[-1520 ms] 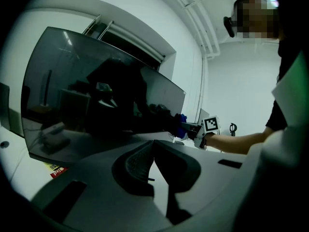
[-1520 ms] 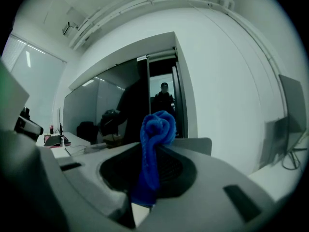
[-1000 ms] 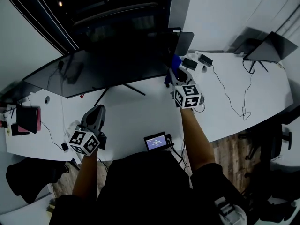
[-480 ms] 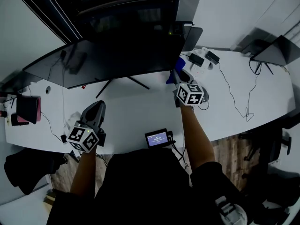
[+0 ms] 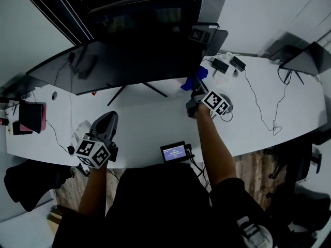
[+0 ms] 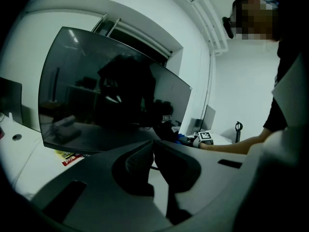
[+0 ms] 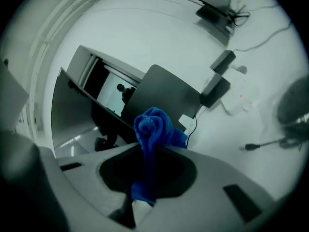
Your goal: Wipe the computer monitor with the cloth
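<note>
**Head view.** The monitor [image 5: 129, 61] stands on the white counter [image 5: 155, 123], wide, dark and curved. The right gripper [image 5: 195, 89] is raised at the screen's lower right corner with the blue cloth [image 5: 192, 80] at its tip. Whether the cloth touches the screen cannot be determined from here. The left gripper [image 5: 106, 122] rests low, near the counter's front edge and well apart from the monitor.

**Left gripper view.** The left gripper [image 6: 153, 146] points at the monitor [image 6: 96, 100]. Its fingers [image 6: 137, 161] are closed together with nothing between them.

**Right gripper view.** The fingers of the right gripper [image 7: 149, 153] are clamped on the cloth [image 7: 153, 127], which bunches above them.

**Task status.** The cloth is picked up and brought to the screen's right end. No wiped area is distinguishable. Judged from this position, nearly the full screen width leftward remains to be wiped.
</note>
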A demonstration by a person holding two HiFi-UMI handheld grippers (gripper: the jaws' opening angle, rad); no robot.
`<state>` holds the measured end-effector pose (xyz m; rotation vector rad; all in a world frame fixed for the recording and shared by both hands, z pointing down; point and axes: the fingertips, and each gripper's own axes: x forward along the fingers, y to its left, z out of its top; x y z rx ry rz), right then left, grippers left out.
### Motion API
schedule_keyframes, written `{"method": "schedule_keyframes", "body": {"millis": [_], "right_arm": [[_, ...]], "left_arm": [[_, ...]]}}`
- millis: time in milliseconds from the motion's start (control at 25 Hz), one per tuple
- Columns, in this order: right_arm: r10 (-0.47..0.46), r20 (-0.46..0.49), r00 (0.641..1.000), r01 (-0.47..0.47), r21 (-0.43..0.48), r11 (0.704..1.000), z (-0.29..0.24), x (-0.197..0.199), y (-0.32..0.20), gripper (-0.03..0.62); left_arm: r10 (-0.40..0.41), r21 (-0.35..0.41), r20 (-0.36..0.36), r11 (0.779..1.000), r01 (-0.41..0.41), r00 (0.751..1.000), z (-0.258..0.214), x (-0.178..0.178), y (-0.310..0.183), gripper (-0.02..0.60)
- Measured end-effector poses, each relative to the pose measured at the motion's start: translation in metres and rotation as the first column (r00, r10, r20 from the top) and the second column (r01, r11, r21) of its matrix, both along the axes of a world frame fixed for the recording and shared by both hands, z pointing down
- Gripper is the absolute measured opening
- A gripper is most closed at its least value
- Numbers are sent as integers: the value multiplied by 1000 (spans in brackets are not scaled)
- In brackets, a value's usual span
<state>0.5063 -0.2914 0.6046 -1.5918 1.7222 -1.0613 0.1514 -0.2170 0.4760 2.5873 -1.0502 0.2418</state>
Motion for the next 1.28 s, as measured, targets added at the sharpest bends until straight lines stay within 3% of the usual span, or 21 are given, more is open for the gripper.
{"method": "schedule_keyframes", "body": {"millis": [160,320,1280], "right_arm": [[59,226,972,-64,16,998,4,-6,4,66],[70,338,939,-86,33,996,1,-19,1,66],[87,320,943,-84,-22,996,25,-102,-16,66]], "left_arm": [[8,3,-10,1000,-8,1000,0,3,2,-5],[-3,8,-14,1000,3,1000,-2,-2,4,-5],[-83,-14,-32,996,83,996,3,-97,-9,-5]]}}
